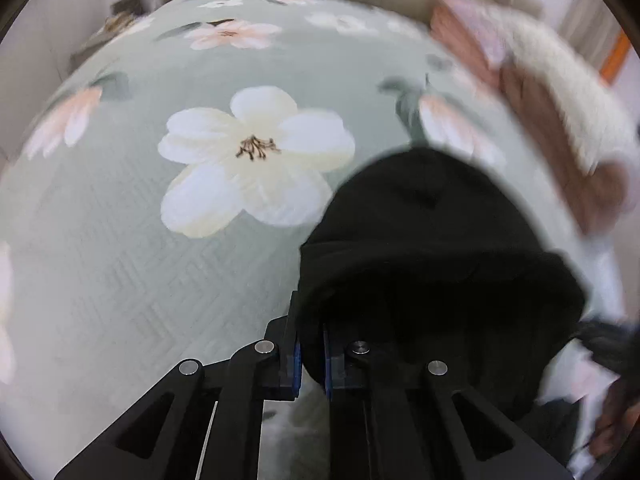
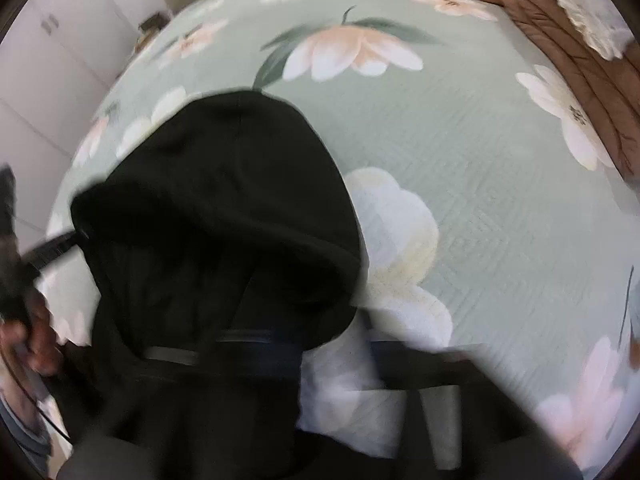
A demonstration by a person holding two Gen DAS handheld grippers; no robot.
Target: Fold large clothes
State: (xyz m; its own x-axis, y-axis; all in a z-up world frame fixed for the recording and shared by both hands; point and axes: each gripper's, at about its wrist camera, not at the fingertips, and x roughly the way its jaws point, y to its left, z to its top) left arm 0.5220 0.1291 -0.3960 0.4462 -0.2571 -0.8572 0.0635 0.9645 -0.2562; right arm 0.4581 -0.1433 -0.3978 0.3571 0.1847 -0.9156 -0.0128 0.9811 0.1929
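The left gripper (image 1: 311, 354) is clamping its blue-padded fingers (image 1: 297, 356) on the edge of a black hooded fleece garment (image 1: 424, 248), whose hood is bulging just ahead and to the right of them over a pale green quilted bedspread printed with large white flowers (image 1: 120, 264). The right gripper (image 2: 340, 364) is blurred; its fingers are closing tight at the black cloth's lower edge, though the grip itself is not showing clearly. A brown quilted blanket (image 2: 560, 28) is lying well beyond the fingers.

Left gripper (image 1: 311, 354): black angular linkage arms; round silver pins; blue pads (image 1: 297, 360)
Right gripper (image 2: 340, 350): blurred black bars; grey strip
Sleeve (image 2: 24, 436): grey cuff
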